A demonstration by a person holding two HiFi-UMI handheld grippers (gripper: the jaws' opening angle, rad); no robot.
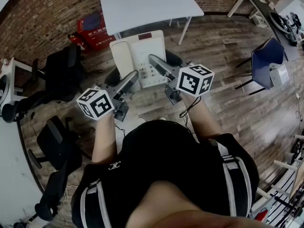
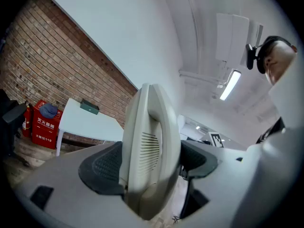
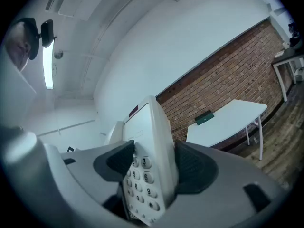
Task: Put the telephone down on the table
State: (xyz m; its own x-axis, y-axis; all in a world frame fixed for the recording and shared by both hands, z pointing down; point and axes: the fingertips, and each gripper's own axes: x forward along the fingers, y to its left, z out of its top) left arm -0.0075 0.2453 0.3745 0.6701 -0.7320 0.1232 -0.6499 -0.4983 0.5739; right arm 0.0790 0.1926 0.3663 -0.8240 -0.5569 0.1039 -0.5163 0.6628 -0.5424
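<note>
Operator in black short-sleeved top point(image 1: 166, 151), small white logo point(image 1: 114, 165) on chest; black straps point(image 1: 231, 175) edged with pale grey stripes. Pale grey moulded shells on left gripper point(image 1: 132, 76) and right gripper point(image 1: 153, 60); dark dimpled pads point(image 2: 102, 167); white cubes point(image 1: 194, 80) carrying black square markers. Thin black cable point(image 1: 188, 109) below right unit.

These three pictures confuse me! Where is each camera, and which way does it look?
Head view: on the person's head, looking steeply down at the telephone; forearms, left hand-held gripper and right hand-held gripper show.
Left gripper view: on that gripper, looking along its jaws, shut on the telephone's handset side.
Right gripper view: on that gripper, jaws shut on the keypad side.
Both gripper views share the telephone, white table, brick wall.
</note>
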